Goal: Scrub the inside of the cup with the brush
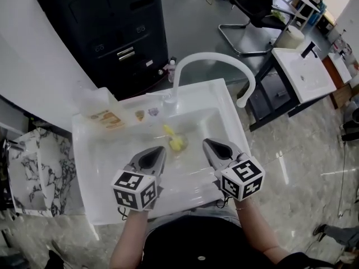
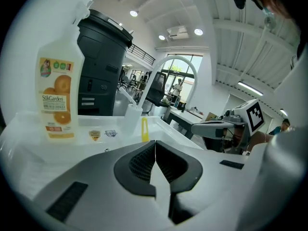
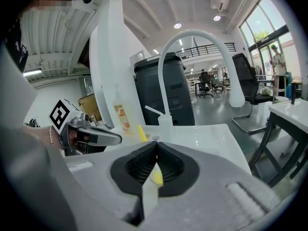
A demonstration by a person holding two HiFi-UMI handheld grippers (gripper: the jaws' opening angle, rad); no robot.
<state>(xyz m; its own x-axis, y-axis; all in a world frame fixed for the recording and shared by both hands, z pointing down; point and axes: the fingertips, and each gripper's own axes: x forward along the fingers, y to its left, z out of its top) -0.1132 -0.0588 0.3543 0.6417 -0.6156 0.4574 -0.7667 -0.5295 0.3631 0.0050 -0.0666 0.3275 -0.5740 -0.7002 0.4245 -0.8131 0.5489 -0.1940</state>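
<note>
The yellow plastic brush (image 1: pixel 174 138) sits in the middle of the basin of the white moulded sink (image 1: pixel 227 102). It is just ahead of both tools, on the side toward the white gooseneck faucet (image 1: pixel 216 58).

The left tool (image 1: pixel 161 149) and right tool (image 1: pixel 206 143) hang over the sink's near edge with their tips aimed into the basin, and the brush is in the gap between them. The left tip looks slightly nearer to it; the right is a bit further off to the side. Neither touches it.

Both tools have their jaws pressed together with nothing gripped. In the right gripper view the yellow seen low between the pads is the brush beyond them, not something held.

Brush axis: from the head view it runs from back-left to front-right. In both gripper views the handle sticks up above the basin rim, so it stands roughly upright with a slight lean toward the back-left corner. My read is that either tool must open first and then come in at the handle from the near side.

Hard to make out:
- The cup: there is a faint glassy shape around the brush's lower end, which may be a clear cup holding it, but I can't confirm this.
- The bristle end is not readable, and the basin floor is washed out by glare.

A translucent detergent bottle with an orange label (image 1: pixel 102 110) stands at the sink's back-left corner, well clear of the tools.
</note>
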